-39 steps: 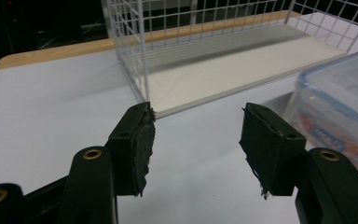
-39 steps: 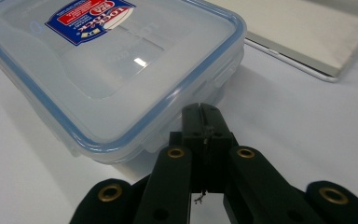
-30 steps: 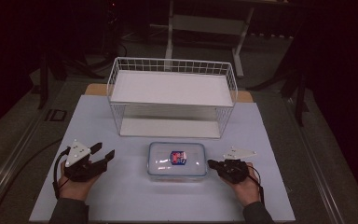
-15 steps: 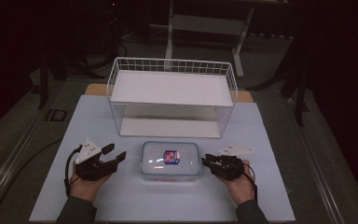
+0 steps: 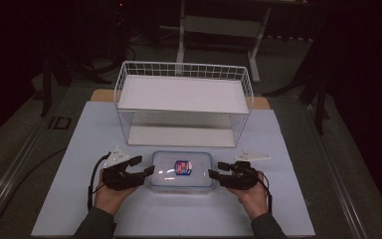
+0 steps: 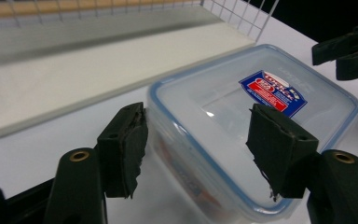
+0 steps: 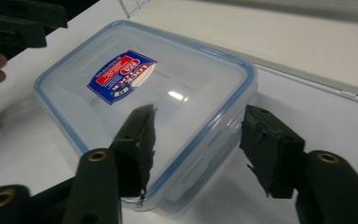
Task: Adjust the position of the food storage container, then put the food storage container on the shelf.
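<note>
A clear plastic box (image 5: 182, 171) with a blue-rimmed lid and a red and blue label lies near the front edge of the bench (image 5: 288, 209), in front of a white wire rack (image 5: 184, 102). The left gripper (image 5: 146, 167) and the right gripper (image 5: 215, 169) both stand released, jaws spread astride the box's left and right ends.

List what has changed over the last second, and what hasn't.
Both grippers closed in on the clear container from either side: the left gripper moved rightward to its left end, the right gripper leftward to its right end. Both have open jaws straddling its corners, not yet clamped. The container and the wire rack stayed put.
</note>
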A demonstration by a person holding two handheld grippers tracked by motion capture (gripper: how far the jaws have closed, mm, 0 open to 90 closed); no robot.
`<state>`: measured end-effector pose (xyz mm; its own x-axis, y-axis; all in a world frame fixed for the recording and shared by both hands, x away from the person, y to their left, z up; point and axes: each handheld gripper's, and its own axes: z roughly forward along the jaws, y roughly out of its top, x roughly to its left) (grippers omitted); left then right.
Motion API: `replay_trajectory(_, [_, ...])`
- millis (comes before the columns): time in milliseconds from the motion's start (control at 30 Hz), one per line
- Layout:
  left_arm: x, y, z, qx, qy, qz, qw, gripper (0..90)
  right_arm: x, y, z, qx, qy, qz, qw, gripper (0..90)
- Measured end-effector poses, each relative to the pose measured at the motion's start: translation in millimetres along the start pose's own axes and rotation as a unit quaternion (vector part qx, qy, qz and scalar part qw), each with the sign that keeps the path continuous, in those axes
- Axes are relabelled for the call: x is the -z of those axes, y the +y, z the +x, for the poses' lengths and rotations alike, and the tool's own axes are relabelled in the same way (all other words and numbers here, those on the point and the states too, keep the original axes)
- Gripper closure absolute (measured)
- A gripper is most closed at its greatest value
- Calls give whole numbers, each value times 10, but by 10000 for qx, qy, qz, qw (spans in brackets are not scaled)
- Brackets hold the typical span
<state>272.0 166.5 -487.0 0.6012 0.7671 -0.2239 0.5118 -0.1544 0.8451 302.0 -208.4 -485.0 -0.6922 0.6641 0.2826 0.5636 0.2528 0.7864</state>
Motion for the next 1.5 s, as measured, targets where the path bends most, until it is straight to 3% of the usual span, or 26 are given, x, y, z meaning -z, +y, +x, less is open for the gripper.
replay_trajectory(267, [-117,-15,13,167,-107,185,9996,347,-75,-11,-2,-141,52,172,9997,336])
replay_trajectory(567, [-142,-41,37,285,-207,264,9990,326,-133,-22,-27,-308,114,260,9991,319])
replay_trajectory(867, [-199,-60,26,330,-329,433,9980,300,-180,-44,-61,-571,396,379,9969,258])
replay_trajectory(1067, [-235,-70,41,492,-489,497,9964,247,-217,-64,-98,-768,574,424,9945,215])
replay_trajectory(1167, [-294,-100,85,800,-813,622,9915,194,-265,-73,-110,-888,716,504,9922,172])
replay_trajectory(1367, [-349,-104,125,1064,-987,667,9872,182,-301,-83,-132,-1049,817,565,9895,149])
replay_trajectory(1400, [-357,-107,140,1132,-1029,695,9858,181,-322,-91,-150,-1161,946,604,9869,156])
replay_trajectory(1500, [-359,-110,159,1219,-1084,729,9839,184,-340,-98,-169,-1308,1074,672,9833,166])
